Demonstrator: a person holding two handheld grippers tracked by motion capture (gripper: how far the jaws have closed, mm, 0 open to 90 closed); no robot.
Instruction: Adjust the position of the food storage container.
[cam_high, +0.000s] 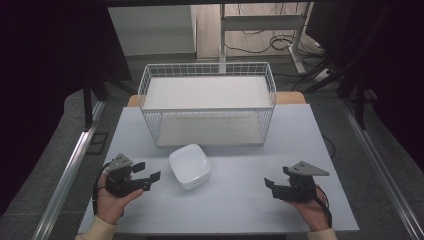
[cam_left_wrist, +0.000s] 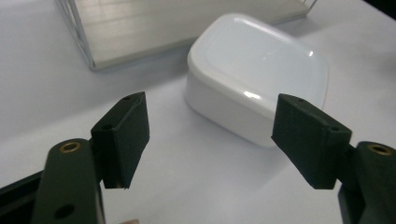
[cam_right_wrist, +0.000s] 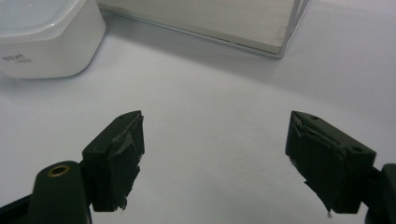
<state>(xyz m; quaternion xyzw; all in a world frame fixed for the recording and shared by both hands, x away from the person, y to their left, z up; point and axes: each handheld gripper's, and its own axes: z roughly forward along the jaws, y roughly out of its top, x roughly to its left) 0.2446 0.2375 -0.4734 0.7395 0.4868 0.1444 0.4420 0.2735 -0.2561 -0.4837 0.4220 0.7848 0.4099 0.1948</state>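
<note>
On the grey table (cam_high: 235, 210), near its front-middle, we note a white square container (cam_high: 189, 165) with rounded corners. It sits upside down, its flat base facing up, as far as the high view lets us judge. It rests on the tabletop just in front of a white wire basket (cam_high: 207, 100), apart from it, with a strip of bare table between them. We see a flat white panel on the basket's upper level and another on its floor.

We hold the left gripper (cam_high: 148, 175) at the container's left side, near it but not touching. Its jaws stand wide apart with nothing between them. From the left gripper view the container (cam_left_wrist: 257, 74) lies ahead of the two black jaws and somewhat toward the right one; table surface shows between the jaw tips and the container wall. A corner of the basket (cam_left_wrist: 88, 58) shows behind it.

We hold the right gripper (cam_high: 270, 186) well to the right of the container, low over the table, pointing left. Its jaws are likewise spread, holding nothing. From the right gripper view the container (cam_right_wrist: 46, 42) sits at upper left, well apart from the jaws, with small dark print on its side that is too small to read. The pad facings on both right jaws look frayed at the edges.
</note>
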